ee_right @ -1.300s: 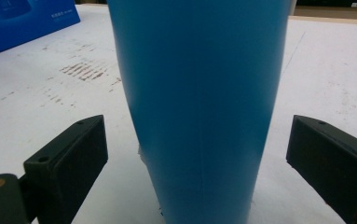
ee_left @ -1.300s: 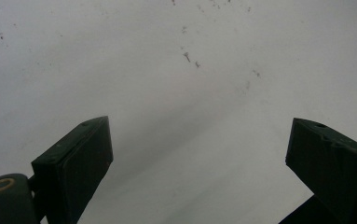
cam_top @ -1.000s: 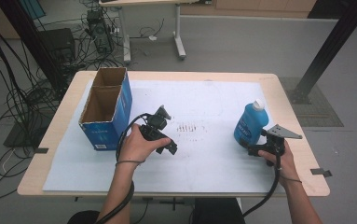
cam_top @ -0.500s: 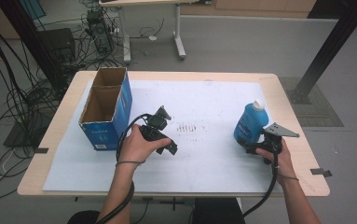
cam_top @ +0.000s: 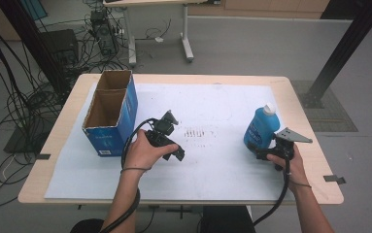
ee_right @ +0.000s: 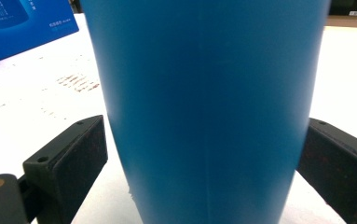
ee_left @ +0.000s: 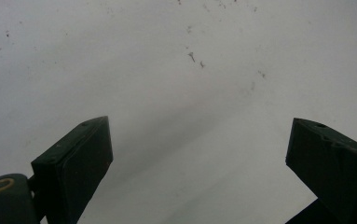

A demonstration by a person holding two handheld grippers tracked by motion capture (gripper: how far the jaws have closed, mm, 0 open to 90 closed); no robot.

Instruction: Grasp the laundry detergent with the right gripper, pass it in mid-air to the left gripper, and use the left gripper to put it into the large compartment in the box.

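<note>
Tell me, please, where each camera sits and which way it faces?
High view: above the person's side, looking forward and down on the table; both forearms show.
Left gripper view: on the left gripper, facing the white mat.
Right gripper view: on the right gripper, facing the blue bottle.
Shared: bottle and cardboard box.

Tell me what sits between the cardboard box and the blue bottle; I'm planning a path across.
In the high view, the left claw and its hand lie between the cardboard box and the blue bottle, plus dark specks on the white sheet.
</note>
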